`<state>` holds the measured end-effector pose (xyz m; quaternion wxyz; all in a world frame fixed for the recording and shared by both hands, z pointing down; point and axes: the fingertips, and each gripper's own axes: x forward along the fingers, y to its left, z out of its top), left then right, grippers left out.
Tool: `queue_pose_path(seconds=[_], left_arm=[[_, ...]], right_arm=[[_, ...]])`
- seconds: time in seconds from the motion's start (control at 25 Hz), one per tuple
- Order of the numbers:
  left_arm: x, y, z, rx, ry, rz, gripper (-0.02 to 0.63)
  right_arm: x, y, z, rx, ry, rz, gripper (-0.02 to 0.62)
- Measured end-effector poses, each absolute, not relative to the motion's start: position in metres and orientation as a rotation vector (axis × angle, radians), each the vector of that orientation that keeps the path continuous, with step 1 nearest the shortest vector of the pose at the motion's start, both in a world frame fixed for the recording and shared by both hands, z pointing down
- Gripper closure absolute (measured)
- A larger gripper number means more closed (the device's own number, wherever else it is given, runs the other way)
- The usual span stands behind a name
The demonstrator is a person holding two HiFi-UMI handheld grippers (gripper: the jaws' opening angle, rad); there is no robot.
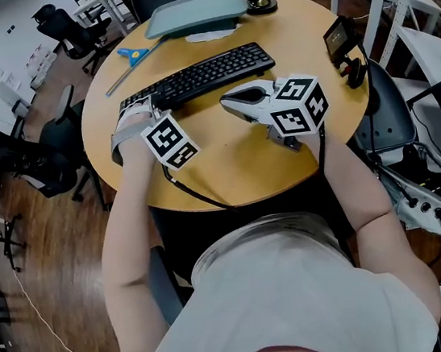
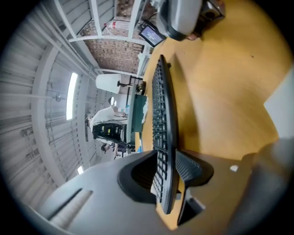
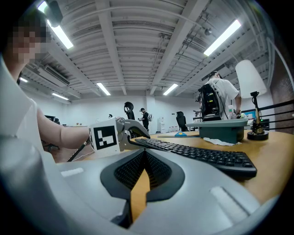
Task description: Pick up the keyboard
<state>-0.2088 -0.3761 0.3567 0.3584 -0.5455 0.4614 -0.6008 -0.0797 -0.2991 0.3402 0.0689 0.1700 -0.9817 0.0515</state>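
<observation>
Black keyboard on the far half of a round wooden table, keys up, front edge toward the person. Long axis crosswise to the person but skewed: left end nearer, right end angled away toward the far right, pointing roughly at a small screen near the table's right rim. Just beyond the far edge, a grey-green tray; off the far left corner, a blue-handled tool lying flat. Left gripper at the keyboard's left end, turned on its side, jaws closed down on that short end. In the left gripper view, keyboard pinched between the ribbed pads, one jaw on the key face, the other underneath, the board running straight away from the left gripper. Right end resting on the wood in the right gripper view; impossible to tell whether the gripped end is clear of the table. Right gripper low over bare table just in front of the keyboard's middle, near its front edge but apart from it. Jaws brought together at the tips, nothing held, only tabletop showing through the slit behind them. From that view, keyboard stretching left to right, with the left gripper at its far end.
</observation>
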Motion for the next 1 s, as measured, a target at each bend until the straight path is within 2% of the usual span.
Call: queue_pose_path(seconds=[0.04, 0.24, 0.48, 0.76, 0.88, 1.0], left_arm=[[-0.209, -0.372, 0.344, -1.422, 1.254, -1.487, 0.468], [-0.202, -0.342, 0.282, -1.607, 1.569, -1.016, 0.591], [-0.186, -0.311, 0.279, -2.151, 1.761, -0.464, 0.604], [-0.172, -0.313, 0.314, -2.662, 1.801, 0.004, 0.604], [-0.165, -0.31, 0.308, -2.739, 1.716, 0.114, 0.604], [-0.157, -0.31, 0.31, -2.755, 1.678, 0.081, 0.604]], right_arm=[[-0.079, -0.299, 0.34, 0.512, -2.956, 0.155, 0.594], [-0.079, -0.3, 0.34, 0.512, -2.956, 0.156, 0.594], [-0.079, -0.3, 0.34, 0.512, -2.956, 0.157, 0.594], [-0.079, -0.299, 0.341, 0.511, -2.956, 0.158, 0.594], [-0.08, -0.299, 0.341, 0.509, -2.956, 0.156, 0.594], [-0.079, -0.299, 0.34, 0.513, -2.957, 0.155, 0.594]])
